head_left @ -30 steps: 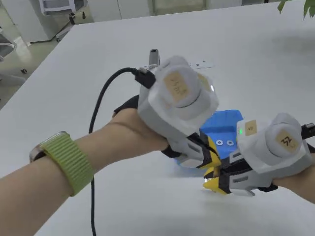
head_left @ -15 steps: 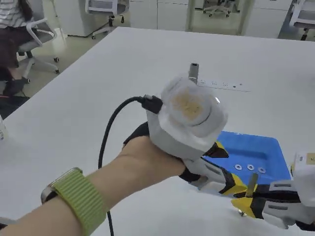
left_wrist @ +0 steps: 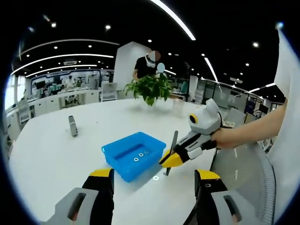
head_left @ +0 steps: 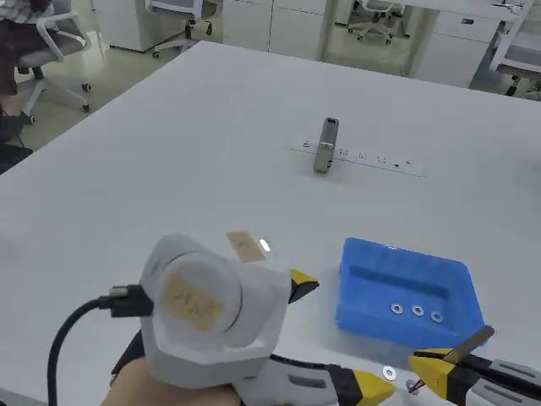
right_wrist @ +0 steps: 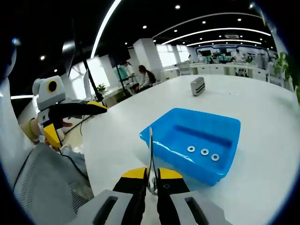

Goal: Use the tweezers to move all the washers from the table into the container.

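Three washers (head_left: pixel 417 310) in the container (head_left: pixel 363 317), one out

I see the big white bench (head_left: pixel 211 152) first. The blue container sits on it, near my two tools. My left tool (left_wrist: pixel 154 174) is spread wide and holds nothing. My right tool (right_wrist: pixel 152 174) is pressed together on the thin tweezers (right_wrist: pixel 150 145). The tweezers' tip is low, by the bench, just beside the container. One small washer (head_left: pixel 389 372) lies flat on the bench, close to that tip and just outside the container's wall.

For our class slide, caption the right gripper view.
Right gripper clamps tweezers beside a blue container holding three washers.
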